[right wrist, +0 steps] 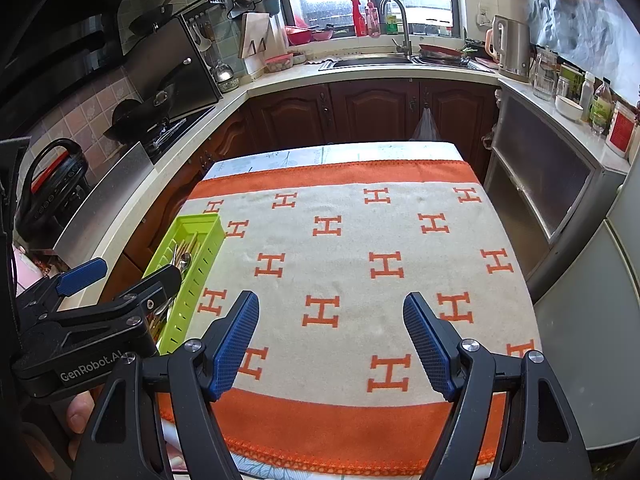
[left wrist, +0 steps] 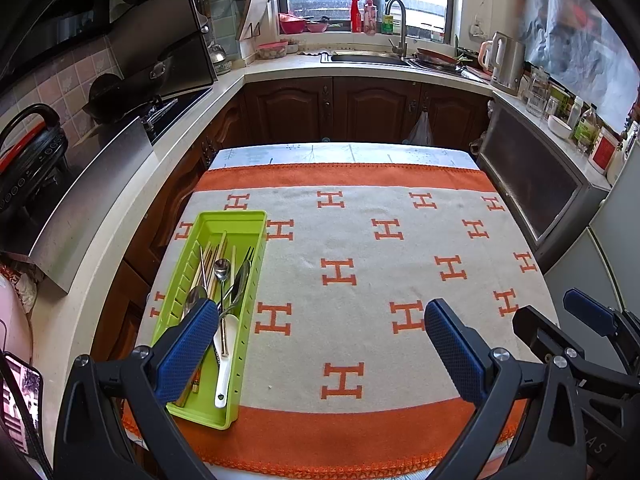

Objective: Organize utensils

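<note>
Table: patterned cloth bare; nothing loose left to gather.
Tray: green, at the cloth's left edge, holding spoons, chopsticks, fork.
Left hand-held gripper: wide, empty; lift clear without snagging handles.
Right hand-held gripper: wide, empty, over cloth.

In the left wrist view, the left claw's blue pad hides the near ends of the chopsticks and a metal spoon in the green utensil tray. In the right wrist view, the left claw's black body covers that tray's near half at nine o'clock, and the utensils inside are too small to sort. A phone is cut off at eight o'clock.
</note>
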### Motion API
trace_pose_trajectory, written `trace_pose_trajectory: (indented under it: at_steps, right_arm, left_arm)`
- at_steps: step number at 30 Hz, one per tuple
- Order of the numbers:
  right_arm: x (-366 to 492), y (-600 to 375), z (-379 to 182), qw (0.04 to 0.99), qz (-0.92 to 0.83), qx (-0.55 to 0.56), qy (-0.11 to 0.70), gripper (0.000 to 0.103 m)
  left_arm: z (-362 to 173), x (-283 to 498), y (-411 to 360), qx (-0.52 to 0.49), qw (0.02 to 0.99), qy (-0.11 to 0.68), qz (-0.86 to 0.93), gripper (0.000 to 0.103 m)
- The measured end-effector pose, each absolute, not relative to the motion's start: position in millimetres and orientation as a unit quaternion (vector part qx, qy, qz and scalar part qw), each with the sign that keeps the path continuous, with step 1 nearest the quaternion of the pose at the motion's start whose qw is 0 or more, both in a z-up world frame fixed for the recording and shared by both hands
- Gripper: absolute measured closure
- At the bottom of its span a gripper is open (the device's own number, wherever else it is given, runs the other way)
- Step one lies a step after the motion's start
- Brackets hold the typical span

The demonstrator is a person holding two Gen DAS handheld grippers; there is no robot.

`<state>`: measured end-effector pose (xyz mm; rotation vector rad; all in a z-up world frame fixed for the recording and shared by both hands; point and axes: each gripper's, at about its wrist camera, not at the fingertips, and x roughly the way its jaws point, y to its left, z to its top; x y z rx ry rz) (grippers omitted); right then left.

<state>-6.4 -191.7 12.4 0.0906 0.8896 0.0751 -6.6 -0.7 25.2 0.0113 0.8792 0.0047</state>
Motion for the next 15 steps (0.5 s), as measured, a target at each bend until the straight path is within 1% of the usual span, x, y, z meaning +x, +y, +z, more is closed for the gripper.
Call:
trace_pose_trajectory:
  at_steps: [15]
  right_arm:
    - [-7.6, -190.4, 10.0, 0.9, 0.035, 0.047, 0.432, 0.027]
  left_arm:
    - [25.1, -6.4, -1.9, 0.008, 0.905, 0.426, 0.002, 0.001]
